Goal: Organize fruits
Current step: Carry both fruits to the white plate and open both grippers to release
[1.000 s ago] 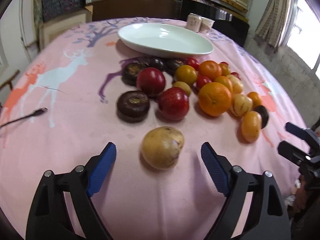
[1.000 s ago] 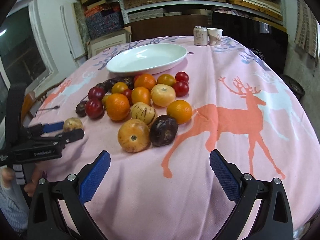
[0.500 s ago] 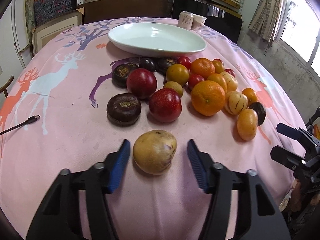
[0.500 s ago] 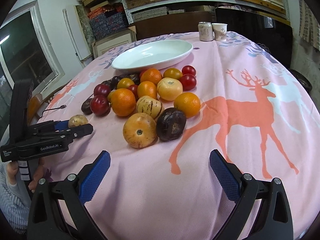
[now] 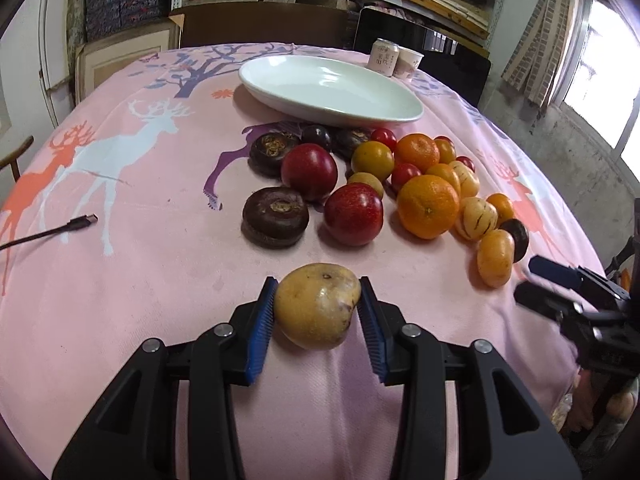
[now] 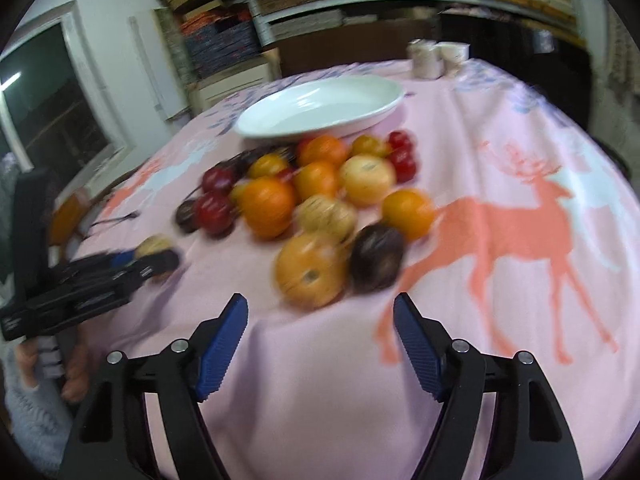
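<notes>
Pink tablecloth (image 5: pixel 160 280) carries the white dish (image 5: pixel 332 92); well short of it, the left gripper (image 5: pixel 318 312) has just closed on the yellow fruit (image 5: pixel 318 306), which could squirt from its pads. The right gripper (image 6: pixel 320 340), narrowing, holds nothing.

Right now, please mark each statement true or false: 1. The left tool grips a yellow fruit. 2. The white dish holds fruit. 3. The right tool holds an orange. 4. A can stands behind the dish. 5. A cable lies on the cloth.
1. True: the left tool has just closed on the yellow fruit.
2. False: the dish has no fruit in it.
3. False: the right tool, closing, has nothing between its pads.
4. True: the can.
5. True: the cable.
</notes>
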Motion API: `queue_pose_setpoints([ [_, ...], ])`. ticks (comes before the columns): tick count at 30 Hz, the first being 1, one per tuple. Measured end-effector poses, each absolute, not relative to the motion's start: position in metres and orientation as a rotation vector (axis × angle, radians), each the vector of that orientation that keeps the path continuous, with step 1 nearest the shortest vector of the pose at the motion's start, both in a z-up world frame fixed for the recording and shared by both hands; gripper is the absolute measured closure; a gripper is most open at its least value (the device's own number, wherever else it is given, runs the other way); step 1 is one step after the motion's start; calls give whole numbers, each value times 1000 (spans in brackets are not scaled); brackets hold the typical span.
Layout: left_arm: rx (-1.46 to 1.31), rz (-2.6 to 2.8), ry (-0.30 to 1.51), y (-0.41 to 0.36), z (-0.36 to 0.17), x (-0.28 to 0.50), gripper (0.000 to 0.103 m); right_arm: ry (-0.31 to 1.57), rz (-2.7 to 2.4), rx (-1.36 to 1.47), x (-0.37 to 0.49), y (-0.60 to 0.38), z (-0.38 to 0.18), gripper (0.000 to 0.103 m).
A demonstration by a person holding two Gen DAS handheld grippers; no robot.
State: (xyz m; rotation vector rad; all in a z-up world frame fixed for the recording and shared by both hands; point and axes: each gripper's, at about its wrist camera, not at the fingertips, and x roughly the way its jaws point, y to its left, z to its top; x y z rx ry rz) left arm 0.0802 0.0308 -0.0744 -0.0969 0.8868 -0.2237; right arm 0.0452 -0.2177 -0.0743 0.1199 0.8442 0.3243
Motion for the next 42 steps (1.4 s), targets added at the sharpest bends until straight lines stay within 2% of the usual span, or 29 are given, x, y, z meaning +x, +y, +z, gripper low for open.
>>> queue_pose_setpoints([
  [5,-132,-240,892,36,-76,81,63,840,293,241,62,-247,-71,27],
  [7,-137,-242,897,36,-77,82,63,853,255,210,69,-247,-73,28],
  [8,-136,-242,895,36,-76,82,63,859,233,191,71,-247,-75,31],
  [12,-136,-242,897,36,-76,83,63,843,182,177,69,-258,-74,32],
  [14,-134,-241,897,36,-76,82,63,832,187,175,65,-262,-72,45],
  [15,-133,-241,897,36,-76,83,63,848,218,190,66,-261,-74,48],
  [17,-133,-240,897,37,-75,83,63,890,265,190,72,-252,-81,64],
  [20,-133,-240,897,36,-76,82,63,907,289,198,79,-243,-89,75],
  [25,-126,-238,899,35,-78,83,63,914,280,204,81,-244,-89,78],
  [42,-139,-237,916,36,-80,85,65,852,359,305,73,-265,-71,79],
])
